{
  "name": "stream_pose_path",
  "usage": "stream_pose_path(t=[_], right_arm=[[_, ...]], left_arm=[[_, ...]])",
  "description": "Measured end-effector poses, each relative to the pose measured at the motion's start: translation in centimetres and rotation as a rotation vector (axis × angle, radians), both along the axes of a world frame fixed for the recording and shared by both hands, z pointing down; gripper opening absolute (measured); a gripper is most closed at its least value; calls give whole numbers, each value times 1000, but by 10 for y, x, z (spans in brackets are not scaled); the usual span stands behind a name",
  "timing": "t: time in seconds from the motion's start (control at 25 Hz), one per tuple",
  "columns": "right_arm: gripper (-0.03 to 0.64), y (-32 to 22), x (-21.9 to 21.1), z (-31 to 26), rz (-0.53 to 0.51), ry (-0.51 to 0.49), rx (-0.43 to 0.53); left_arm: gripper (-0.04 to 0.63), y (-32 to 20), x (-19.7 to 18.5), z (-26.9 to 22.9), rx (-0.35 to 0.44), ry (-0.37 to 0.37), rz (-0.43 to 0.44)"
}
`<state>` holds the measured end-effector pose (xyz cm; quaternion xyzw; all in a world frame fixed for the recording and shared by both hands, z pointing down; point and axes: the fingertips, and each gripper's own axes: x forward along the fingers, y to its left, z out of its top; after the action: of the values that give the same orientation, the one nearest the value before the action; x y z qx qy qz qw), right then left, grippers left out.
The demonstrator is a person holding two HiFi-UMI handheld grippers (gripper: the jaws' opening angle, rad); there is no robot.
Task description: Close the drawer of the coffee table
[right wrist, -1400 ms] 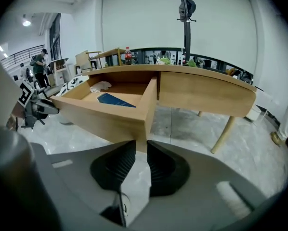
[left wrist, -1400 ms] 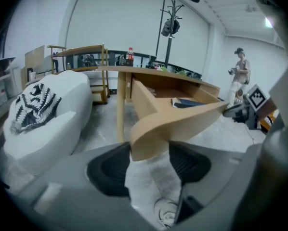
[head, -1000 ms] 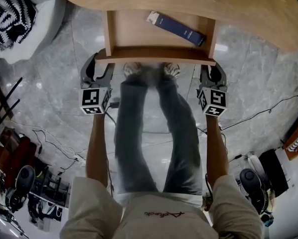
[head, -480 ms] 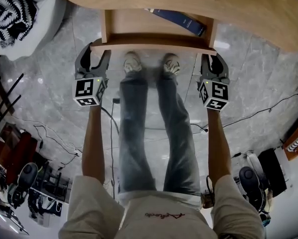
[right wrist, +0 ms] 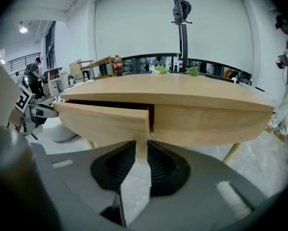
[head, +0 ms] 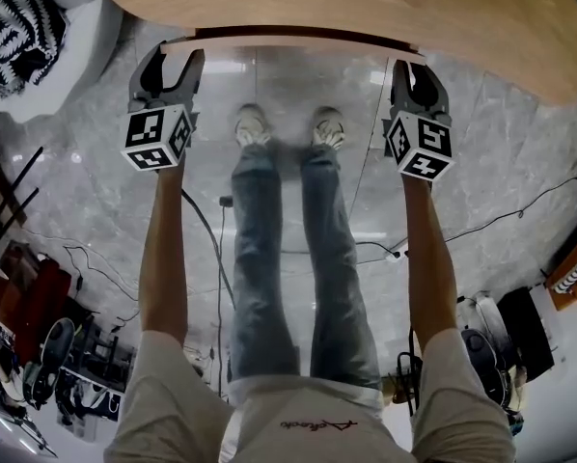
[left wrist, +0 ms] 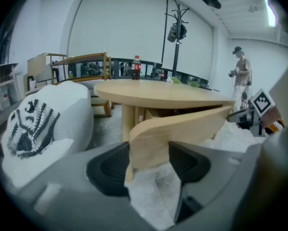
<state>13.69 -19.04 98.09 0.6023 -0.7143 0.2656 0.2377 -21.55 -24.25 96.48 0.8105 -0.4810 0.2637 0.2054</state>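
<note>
1. Drawer front (head: 288, 37): a pale wooden panel just under the near edge of the coffee table (head: 366, 3), at the top of the head view. It is almost home. The right gripper view shows a dark slit between the panel and the table's apron, so it is not yet flush.
2. Left gripper (head: 170, 58): its jaws stand fairly wide, and the panel's left end fills the gap between them, apparently touching both pads.
3. Right gripper (head: 411, 70): its jaws are drawn close together and clamp the thin right end of the panel.
4. Orientation: the panel's long axis runs from side to side across the person, from one gripper to the other. Its broad face points back toward the person, and the drawer travels away from them, under the tabletop.
5. Step in hand, judged: the last push. Both ends should advance evenly, because a lead on either side would probably skew the drawer and jam it. The push should stay level and ease off as the slit closes.
</note>
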Motion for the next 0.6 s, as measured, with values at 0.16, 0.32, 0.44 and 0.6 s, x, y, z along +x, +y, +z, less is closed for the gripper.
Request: stream_pose_path(t=[0.16, 0.32, 0.44, 0.6], right_arm=[[83, -22, 2, 0, 30, -8, 10], [83, -35, 4, 2, 38, -8, 18], [83, -40, 4, 3, 32, 0, 29], [84, -41, 3, 4, 22, 14, 39]], left_arm=[[252, -25, 2, 1, 14, 3, -1], [252, -39, 4, 1, 28, 8, -2], [252, -44, 5, 2, 36, 8, 2], [252, -45, 4, 3, 37, 9, 4]])
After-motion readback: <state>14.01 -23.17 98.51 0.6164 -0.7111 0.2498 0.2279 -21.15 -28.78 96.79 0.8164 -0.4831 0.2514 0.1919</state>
